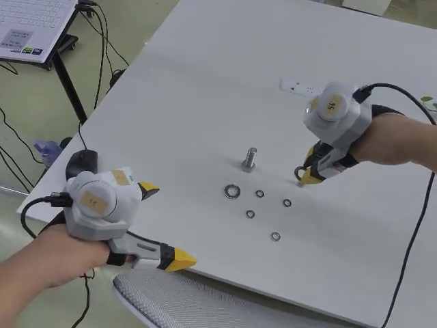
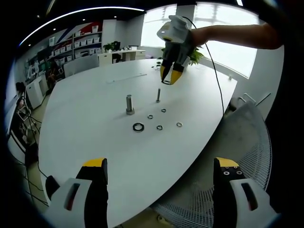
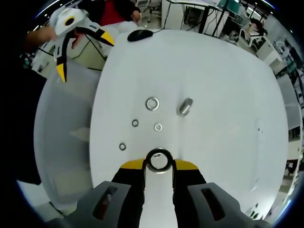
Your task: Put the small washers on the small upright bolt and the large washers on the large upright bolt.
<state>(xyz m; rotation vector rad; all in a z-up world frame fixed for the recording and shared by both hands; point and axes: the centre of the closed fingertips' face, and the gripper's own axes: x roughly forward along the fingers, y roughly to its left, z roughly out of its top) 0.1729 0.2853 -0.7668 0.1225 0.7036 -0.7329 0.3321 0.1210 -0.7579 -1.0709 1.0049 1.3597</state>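
Washers, where were they?

One large washer (image 1: 232, 191) and four small washers (image 1: 260, 194) lay flat on the white table (image 1: 205, 82), loose and apart, just in front of the large bolt (image 1: 250, 158). One more, the held washer (image 3: 158, 160), was pinched by its rim in the right gripper (image 2: 169, 80)

Why by the rim?

I judged it left the hole free, so it could drop over a thread. The left gripper view showed that gripper pointing tips-down right over the small bolt (image 2: 158, 95), so threading looked like the step in hand

Was it the right size for that bolt?

Could not tell; close to the lens it looked big, and in the head view it was too small to judge

And the left gripper (image 1: 166, 224)?

Jaws spread wide, holding nothing, parked at the near table edge, well apart from the work. Probably held there so it would not bump the bolts

Were both bolts bare?

The large one carried nothing I could see; the small one's base was too fine to read
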